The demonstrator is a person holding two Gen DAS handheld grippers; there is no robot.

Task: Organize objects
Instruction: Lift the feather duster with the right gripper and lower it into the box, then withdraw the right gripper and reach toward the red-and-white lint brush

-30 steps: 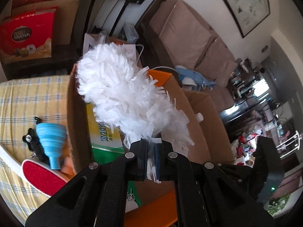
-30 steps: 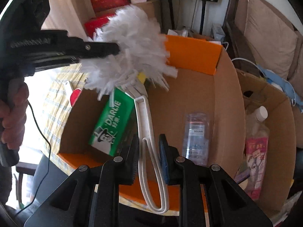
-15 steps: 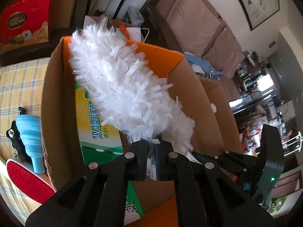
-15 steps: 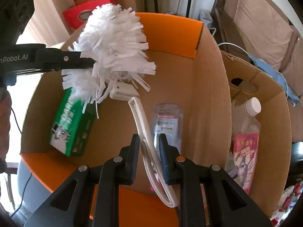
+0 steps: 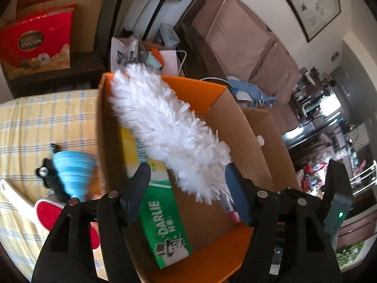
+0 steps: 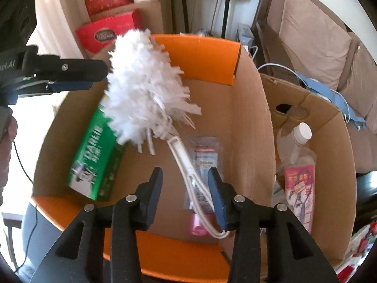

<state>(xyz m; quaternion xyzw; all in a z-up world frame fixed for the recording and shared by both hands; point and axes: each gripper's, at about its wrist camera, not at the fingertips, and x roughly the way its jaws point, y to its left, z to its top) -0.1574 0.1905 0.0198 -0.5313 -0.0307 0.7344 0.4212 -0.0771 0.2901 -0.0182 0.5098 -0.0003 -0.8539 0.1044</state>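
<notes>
A white fluffy duster [image 5: 165, 127] with a white loop handle [image 6: 195, 184] lies inside an orange-flapped cardboard box [image 6: 249, 118], leaning over a green Darlie box [image 6: 94, 160]. A clear packet [image 6: 205, 158] lies on the box floor under the handle. My left gripper [image 5: 186, 188] is open, its jaws wide on either side of the duster's lower end. My right gripper [image 6: 186, 191] is open above the handle, which passes between the jaws close to the right one.
A second cardboard box [image 6: 329, 188] at the right holds a white-capped bottle [image 6: 299, 141] and a pink pack. A blue collapsible funnel [image 5: 70, 167] and a red lint brush [image 5: 44, 212] lie on the yellow checked cloth [image 5: 35, 122]. A sofa [image 5: 247, 47] stands behind.
Both grippers have opened and let go of the duster. It has dropped lower into the box, its head against the green box and its handle over the clear packet.
</notes>
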